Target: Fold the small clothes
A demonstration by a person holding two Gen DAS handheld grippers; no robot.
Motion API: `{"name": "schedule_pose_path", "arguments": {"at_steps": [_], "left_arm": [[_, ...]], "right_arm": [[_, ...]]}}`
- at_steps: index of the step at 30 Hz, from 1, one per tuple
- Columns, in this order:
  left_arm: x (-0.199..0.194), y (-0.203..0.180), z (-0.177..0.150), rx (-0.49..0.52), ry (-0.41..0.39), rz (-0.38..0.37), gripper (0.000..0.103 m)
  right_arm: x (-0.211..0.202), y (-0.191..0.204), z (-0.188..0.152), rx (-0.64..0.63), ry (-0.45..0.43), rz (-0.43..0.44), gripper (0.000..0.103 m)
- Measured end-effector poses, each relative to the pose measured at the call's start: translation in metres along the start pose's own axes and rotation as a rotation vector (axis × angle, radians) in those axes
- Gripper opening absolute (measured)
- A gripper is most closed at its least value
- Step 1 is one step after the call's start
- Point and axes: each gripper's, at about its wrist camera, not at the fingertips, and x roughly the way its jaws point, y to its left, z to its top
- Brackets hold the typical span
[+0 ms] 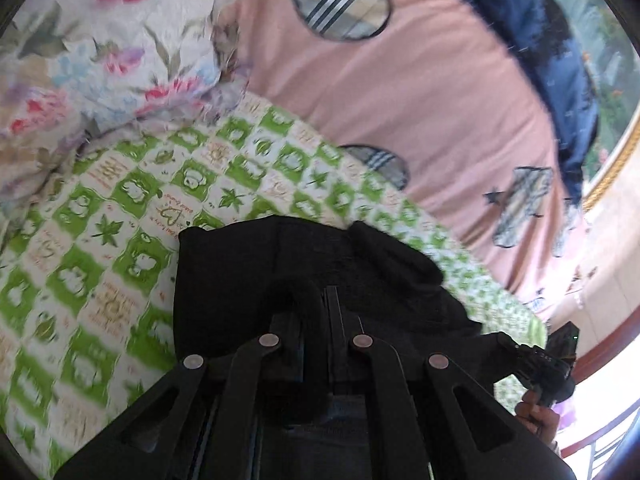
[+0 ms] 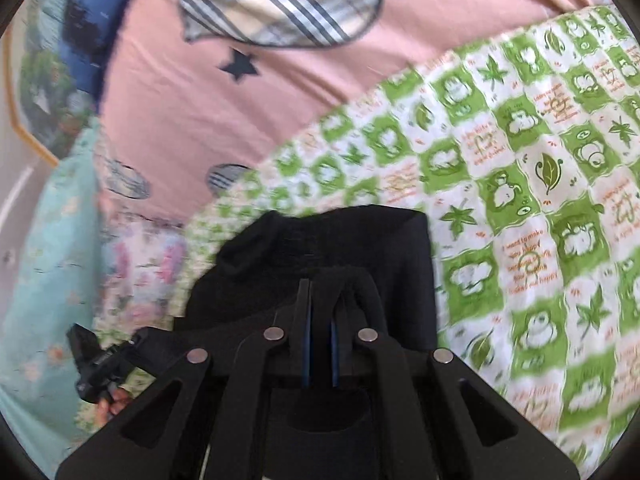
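**Both grippers pinch one black garment over the green quilt**

Black linkage arms with round metal pivots fill the bottom of each wrist view, and the fingers run forward from them into dark cloth. In the left wrist view the left gripper (image 1: 316,300) has its two fingers drawn close together with a fold of the black garment (image 1: 304,256) bunched between and over them, so it is clamped on the fabric. In the right wrist view the right gripper (image 2: 324,292) likewise has its fingers nearly together, blue pads showing on their inner faces, and a loop of the same black garment (image 2: 352,248) is caught over the right-hand finger; it too grips the cloth.

The garment hangs between the two tools, its far edge lying roughly straight in front of a green-and-white checked quilt (image 1: 120,208) printed with leaves and small cartoon figures. Whether the cloth touches the quilt cannot be told. Beyond the quilt lies a pink sheet (image 1: 420,92) with plaid patches and dark stars, and a floral blanket (image 1: 100,60) is crumpled at the upper left of the left view. A dark blue cloth (image 1: 532,40) lies along the pink sheet's far edge.

Each camera also catches the other tool at the frame's side, with the fingers of a hand (image 1: 538,412) around it.
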Motion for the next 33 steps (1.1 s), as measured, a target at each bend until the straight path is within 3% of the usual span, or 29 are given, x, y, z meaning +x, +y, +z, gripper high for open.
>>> {"name": "schedule_pose_path", "arguments": {"at_steps": [3, 6, 10, 12, 14, 16, 18, 21, 23, 25, 28, 33], "left_arm": [[0.028, 0.015, 0.000, -0.026, 0.047, 0.028, 0.006], [0.030, 0.018, -0.010, -0.010, 0.078, 0.033, 0.006], [-0.001, 0.005, -0.039, 0.044, 0.078, -0.011, 0.020], [-0.015, -0.009, -0.060, 0.076, 0.083, -0.038, 0.026], [-0.022, -0.024, -0.077, 0.105, 0.107, -0.091, 0.032], [-0.014, -0.042, -0.095, 0.136, 0.165, -0.140, 0.032], [0.006, -0.058, -0.107, 0.166, 0.241, -0.188, 0.032], [0.039, -0.071, -0.115, 0.238, 0.311, -0.111, 0.032], [0.053, -0.069, -0.107, 0.229, 0.334, -0.108, 0.030], [0.059, -0.065, -0.087, 0.218, 0.300, -0.100, 0.030], [0.063, -0.053, -0.036, 0.164, 0.173, 0.018, 0.029], [0.046, -0.029, 0.023, 0.022, 0.018, 0.037, 0.033]], "right_arm": [[0.020, -0.012, 0.002, 0.012, 0.038, -0.044, 0.010], [0.015, -0.017, -0.002, 0.028, 0.054, -0.030, 0.012], [-0.028, -0.017, -0.015, -0.007, -0.022, -0.061, 0.038], [-0.046, -0.005, -0.028, -0.073, -0.037, -0.040, 0.039], [-0.046, 0.014, -0.046, -0.162, 0.013, 0.018, 0.039], [-0.029, 0.039, -0.073, -0.293, 0.136, 0.073, 0.039], [-0.003, 0.058, -0.098, -0.411, 0.254, 0.062, 0.039], [0.028, 0.070, -0.106, -0.495, 0.315, 0.005, 0.039], [0.039, 0.072, -0.095, -0.490, 0.306, -0.007, 0.037], [0.046, 0.075, -0.073, -0.494, 0.255, -0.052, 0.037], [0.048, 0.073, -0.034, -0.425, 0.153, -0.099, 0.037], [0.029, 0.076, 0.004, -0.308, -0.014, -0.078, 0.037]]}}
